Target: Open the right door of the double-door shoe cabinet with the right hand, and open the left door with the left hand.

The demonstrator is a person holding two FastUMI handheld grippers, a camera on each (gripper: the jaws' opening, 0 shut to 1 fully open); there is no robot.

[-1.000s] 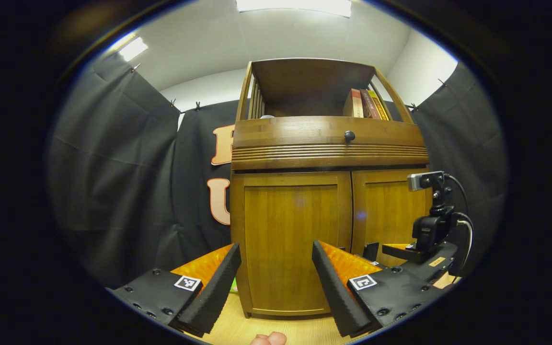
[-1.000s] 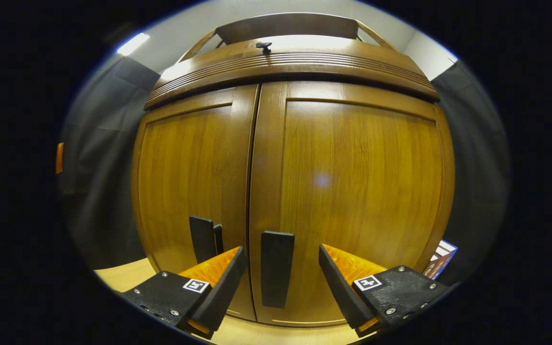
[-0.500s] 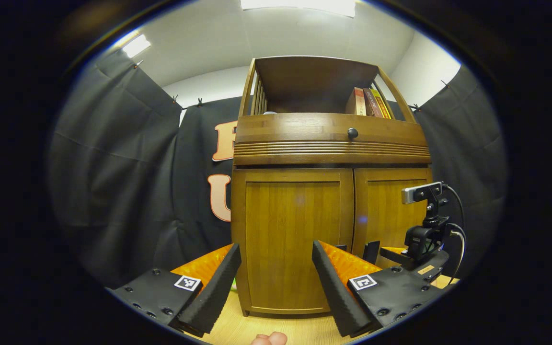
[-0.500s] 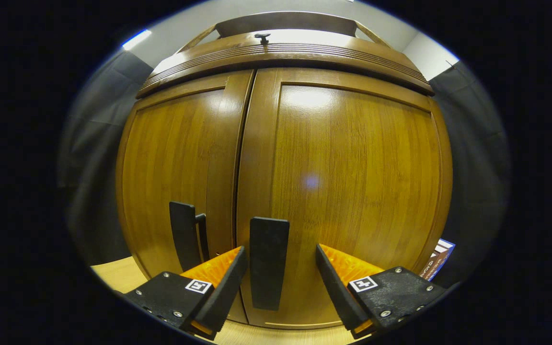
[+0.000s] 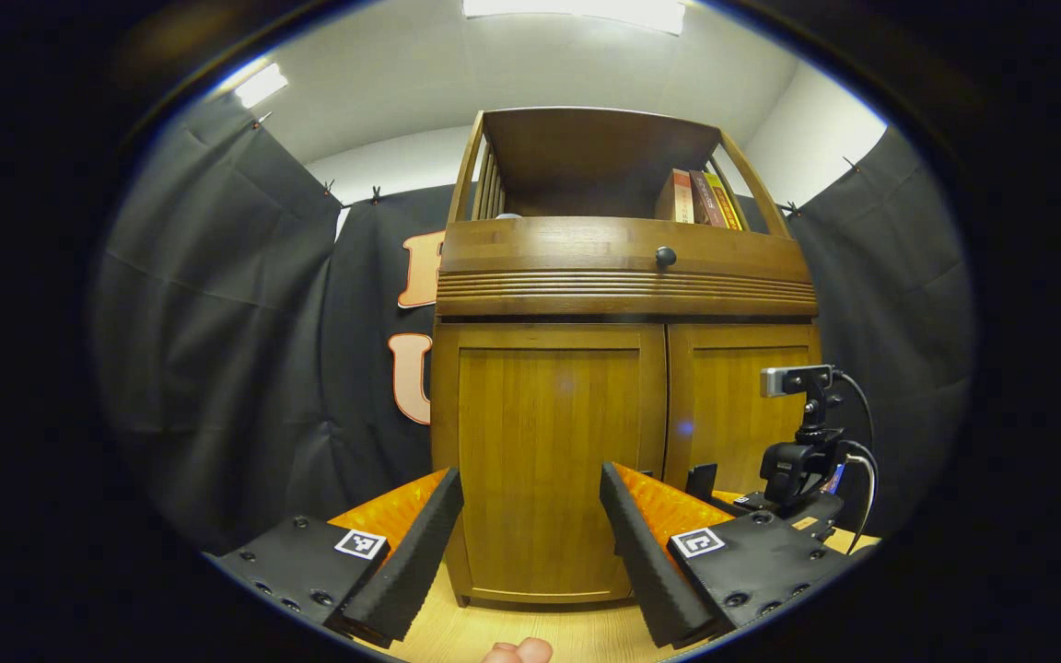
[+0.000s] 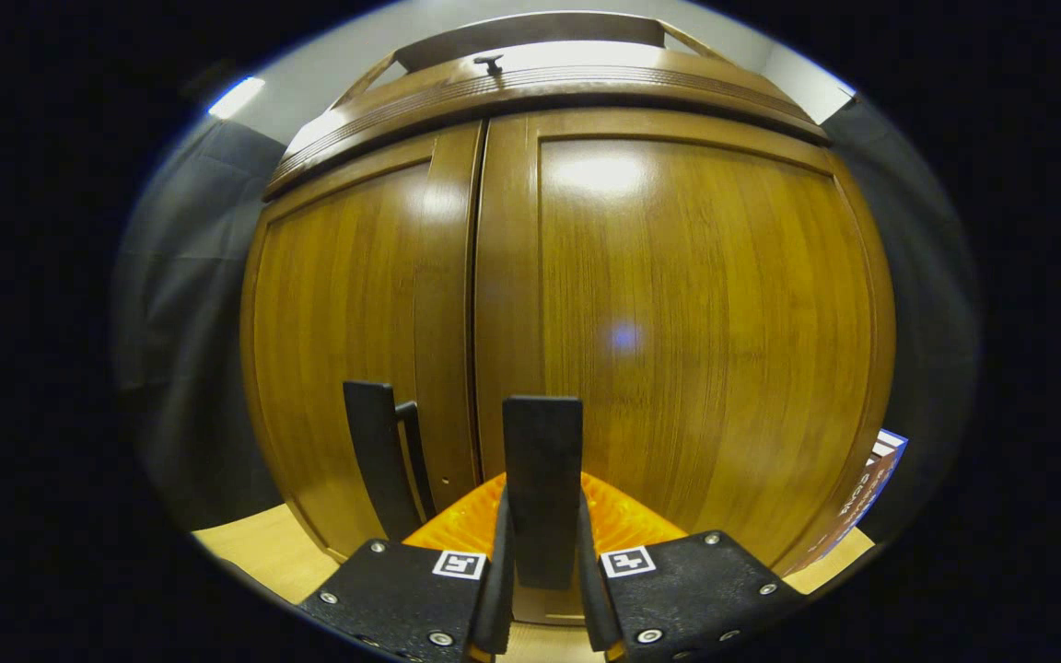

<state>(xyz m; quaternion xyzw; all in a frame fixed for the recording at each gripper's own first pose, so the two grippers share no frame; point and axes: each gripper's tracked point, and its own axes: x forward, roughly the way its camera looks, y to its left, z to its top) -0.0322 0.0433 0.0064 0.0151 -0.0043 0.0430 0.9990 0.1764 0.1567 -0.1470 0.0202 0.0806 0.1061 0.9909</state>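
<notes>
The wooden shoe cabinet [image 5: 623, 276] stands ahead with both lower doors closed. In the right gripper view, my right gripper [image 6: 542, 505] is shut on the black vertical handle [image 6: 542, 460] of the right door [image 6: 705, 322], one finger pressing each side. The left door [image 6: 346, 322] has its own black handle [image 6: 372, 456], untouched. In the left gripper view, my left gripper [image 5: 530, 493] is open in front of the left door [image 5: 540, 442], some way back from it. The right gripper [image 5: 722, 494] shows low against the right door [image 5: 742, 405].
Several books [image 5: 701, 198] stand on the cabinet's open top shelf, above a drawer with a dark knob [image 5: 666, 257]. A fingertip [image 5: 517, 651] shows at the bottom edge over the light wooden surface [image 5: 484, 631]. A printed box [image 6: 867, 483] stands beside the cabinet's right side.
My right gripper moved in and shut its fingers on the right door's handle. The left gripper stayed open and drew back slightly. Both doors remain closed.
</notes>
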